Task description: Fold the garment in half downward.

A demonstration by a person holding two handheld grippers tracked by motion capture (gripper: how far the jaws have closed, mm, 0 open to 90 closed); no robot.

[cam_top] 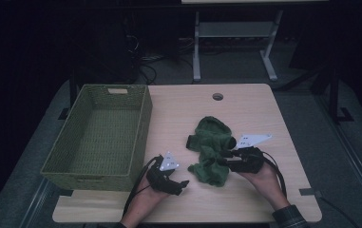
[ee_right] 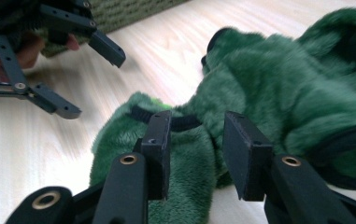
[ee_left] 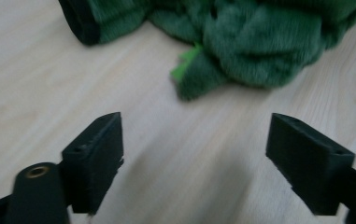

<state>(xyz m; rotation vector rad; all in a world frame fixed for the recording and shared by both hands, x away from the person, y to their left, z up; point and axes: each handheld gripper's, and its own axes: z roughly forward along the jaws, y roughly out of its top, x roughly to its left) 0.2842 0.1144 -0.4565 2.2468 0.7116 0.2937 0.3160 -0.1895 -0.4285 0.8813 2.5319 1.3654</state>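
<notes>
Crumpled green fleece garment [cam_top: 210, 148] with black trim, mid-table right of woven green basket [cam_top: 103, 132]. Left gripper [cam_top: 179, 184] wide open, empty, just short of fabric's near edge. Right gripper [ee_right: 196, 154] partly open, straddling a fleece fold, grip uncertain.

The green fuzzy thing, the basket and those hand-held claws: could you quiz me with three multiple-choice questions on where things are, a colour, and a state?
1. Where does the basket stand on the table?
A. at its left side
B. at its right side
C. in the middle

2. What colour is the fuzzy garment?
A. red
B. green
C. white

3. How is the left gripper?
A. shut on the garment
B. shut on the basket
C. open, holding nothing

Answers:
1. A, since the high view shows it along the left edge.
2. B, as its pile is dark green with black trim.
3. C, because its fingers stand wide apart over bare wood, short of the garment.
</notes>
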